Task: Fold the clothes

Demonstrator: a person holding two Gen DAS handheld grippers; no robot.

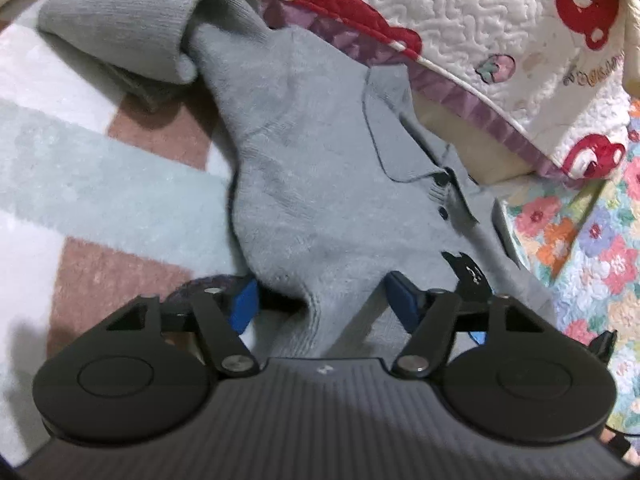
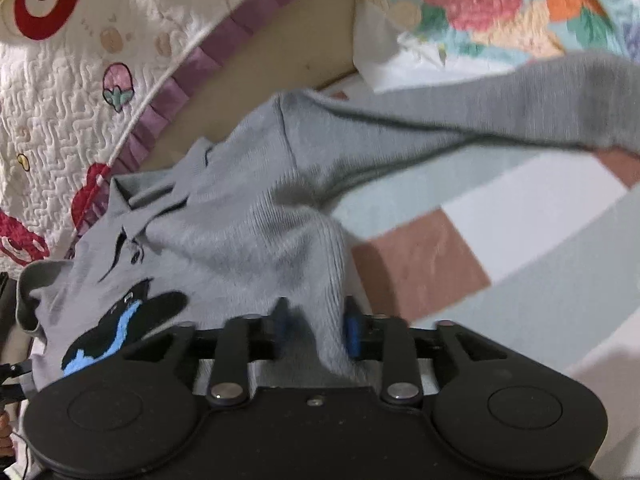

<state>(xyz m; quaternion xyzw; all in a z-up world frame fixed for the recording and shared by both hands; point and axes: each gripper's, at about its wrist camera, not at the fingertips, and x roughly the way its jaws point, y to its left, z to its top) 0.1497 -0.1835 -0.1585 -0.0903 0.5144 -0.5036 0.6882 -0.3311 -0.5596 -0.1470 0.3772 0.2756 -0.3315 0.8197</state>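
Left gripper [image 1: 320,300] stood wide around grey sweater [image 1: 312,184]; right gripper [image 2: 316,324] pinched it, over checked rug [image 1: 100,184] beside quilted bedcover [image 1: 460,28].

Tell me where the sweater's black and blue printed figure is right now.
On the grey knit sweater, the black and blue printed figure shows low left in the right wrist view, left of the right gripper.

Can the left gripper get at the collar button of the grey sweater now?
Probably not at once: the left gripper has sweater fabric between its fingers, so it must let go first. The button itself lies uncovered ahead.
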